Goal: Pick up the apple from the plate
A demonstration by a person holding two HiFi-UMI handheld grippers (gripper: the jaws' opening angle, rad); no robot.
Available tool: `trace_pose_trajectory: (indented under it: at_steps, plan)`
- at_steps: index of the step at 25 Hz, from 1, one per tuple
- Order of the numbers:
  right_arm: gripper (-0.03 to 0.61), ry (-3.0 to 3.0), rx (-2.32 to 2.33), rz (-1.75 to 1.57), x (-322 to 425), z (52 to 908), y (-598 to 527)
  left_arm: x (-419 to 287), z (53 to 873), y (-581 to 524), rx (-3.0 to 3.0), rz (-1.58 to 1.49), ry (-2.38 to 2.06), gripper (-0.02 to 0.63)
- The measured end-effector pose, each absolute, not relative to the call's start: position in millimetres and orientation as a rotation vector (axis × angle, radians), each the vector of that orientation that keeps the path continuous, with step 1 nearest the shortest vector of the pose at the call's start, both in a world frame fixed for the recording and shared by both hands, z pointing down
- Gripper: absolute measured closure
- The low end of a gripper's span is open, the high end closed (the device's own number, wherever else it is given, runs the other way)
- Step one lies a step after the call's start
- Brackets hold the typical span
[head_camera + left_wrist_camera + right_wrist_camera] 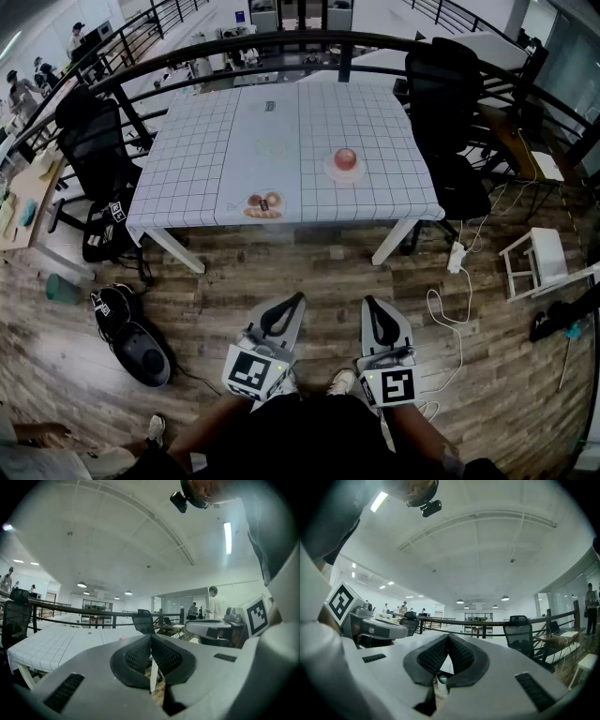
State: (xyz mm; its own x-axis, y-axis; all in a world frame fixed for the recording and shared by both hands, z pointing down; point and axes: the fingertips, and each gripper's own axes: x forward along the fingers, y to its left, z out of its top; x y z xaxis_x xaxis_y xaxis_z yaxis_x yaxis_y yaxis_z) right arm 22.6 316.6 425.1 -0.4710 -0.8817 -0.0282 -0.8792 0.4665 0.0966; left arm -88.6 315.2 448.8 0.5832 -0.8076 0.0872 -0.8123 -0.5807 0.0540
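Apple point(346, 157) on plate point(329, 173), well beyond L tool point(297, 299) & R tool point(368, 302), both pressed together.

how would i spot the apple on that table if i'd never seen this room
Find the table with the white grid cloth. On its right half sits a small pale plate with the apple on it. It is round and reddish, unlike the brown pastries near the front edge.

Open-plan office on a mezzanine: curved railing point(281, 39), swivel chairs point(94, 141), gridded worktop point(281, 141), plank floor point(300, 272), staff point(216, 603) at desks beyond.
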Motion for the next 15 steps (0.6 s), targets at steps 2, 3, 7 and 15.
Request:
trace_pose_trajectory:
  at_steps: [2, 3, 7, 15]
  plan:
    - [0.555, -2.662, 1.62, -0.155, 20, 424, 316, -92, 446, 316, 2.72, 0.08, -1.387, 0.592]
    - [0.555, -2.659, 1.626, -0.155, 19, 424, 316, -94, 445, 317, 2.72, 0.08, -1.384, 0.592]
    - [0.555, -2.651, 1.637, -0.163, 12, 422, 318, -106, 444, 319, 2.708, 0.086, -1.388, 0.592]
    - [0.554, -2.639, 1.706, -0.202, -5, 418, 326, -129, 444, 322, 2.732, 0.026, -1.36, 0.592]
